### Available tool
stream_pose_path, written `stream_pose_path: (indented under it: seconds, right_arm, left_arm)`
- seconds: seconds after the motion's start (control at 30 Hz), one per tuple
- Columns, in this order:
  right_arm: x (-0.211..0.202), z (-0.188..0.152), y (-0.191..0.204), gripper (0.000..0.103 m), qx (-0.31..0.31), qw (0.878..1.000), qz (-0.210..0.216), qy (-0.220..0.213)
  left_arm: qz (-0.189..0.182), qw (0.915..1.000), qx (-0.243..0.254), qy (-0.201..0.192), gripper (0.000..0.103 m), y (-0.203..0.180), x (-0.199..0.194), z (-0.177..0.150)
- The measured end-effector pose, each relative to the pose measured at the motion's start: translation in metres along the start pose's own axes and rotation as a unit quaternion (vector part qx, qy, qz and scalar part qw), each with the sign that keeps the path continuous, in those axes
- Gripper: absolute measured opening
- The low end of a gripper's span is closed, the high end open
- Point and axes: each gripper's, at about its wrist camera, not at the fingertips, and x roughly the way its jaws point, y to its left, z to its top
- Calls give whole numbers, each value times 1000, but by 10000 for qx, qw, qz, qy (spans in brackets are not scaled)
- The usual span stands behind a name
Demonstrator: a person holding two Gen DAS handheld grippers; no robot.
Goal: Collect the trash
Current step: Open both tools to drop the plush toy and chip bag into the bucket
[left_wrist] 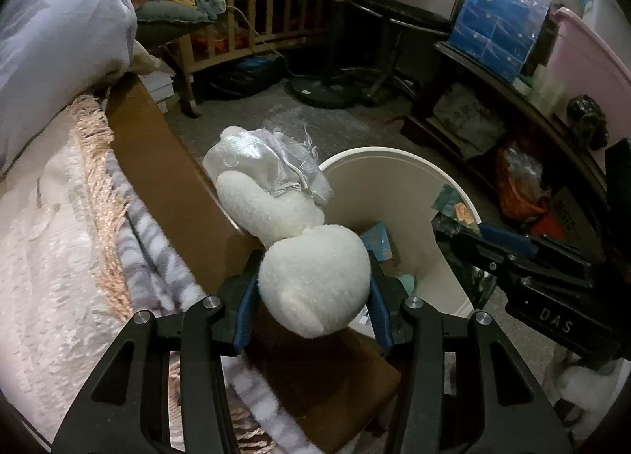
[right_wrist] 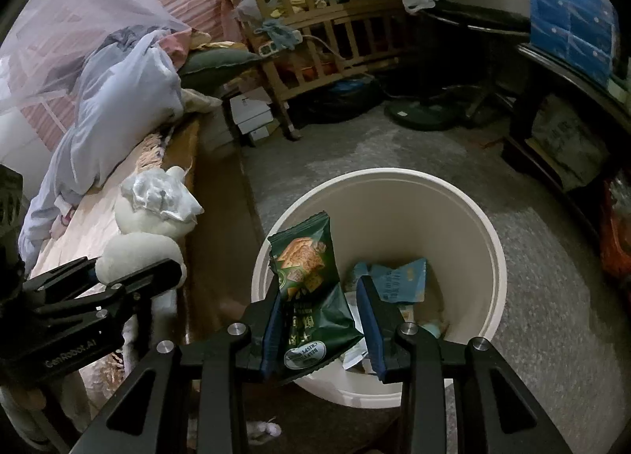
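Clamped in my left gripper (left_wrist: 313, 296) sits a white plush toy (left_wrist: 292, 241), while my right gripper (right_wrist: 321, 320), fingers parted, touches a green cracker wrapper (right_wrist: 311, 288) at lower centre above the bin (right_wrist: 489, 241).

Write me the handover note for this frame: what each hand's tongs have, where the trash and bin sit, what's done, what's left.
Left tongs: shut on the white plush toy, held at the bed edge beside the bin.
Right tongs: the green snack wrapper hangs between the fingers, above the bin's near rim; the right pad looks clear of it, so the grip is uncertain.
White bin: on the floor beside the bed, already holding a blue wrapper and other scraps.
Done: some trash binned.
Left: drop the green wrapper in; the toy is probably bound for the bin too.
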Motion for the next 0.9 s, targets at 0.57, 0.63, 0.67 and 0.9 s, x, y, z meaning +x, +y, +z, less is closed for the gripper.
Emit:
stream_pose_path:
  seconds: [0.57, 0.63, 0.67, 0.9]
  right_arm:
    - [2, 3, -17, 35, 314, 9994, -144, 33]
    - [2, 3, -18, 35, 338, 9993, -149, 22]
    - [2, 3, -19, 35, 353, 9993, -152, 14]
    - [1, 5, -27, 47, 505, 9984, -271, -17]
  left_arm:
    - [-69, 9999, 74, 76, 48, -12, 22, 10]
    - [-101, 9999, 31, 60, 50, -11, 23, 11]
    - [-136, 9999, 6, 54, 50, -11, 23, 12]
    - [-267, 9996, -48, -103, 52, -11, 20, 12]
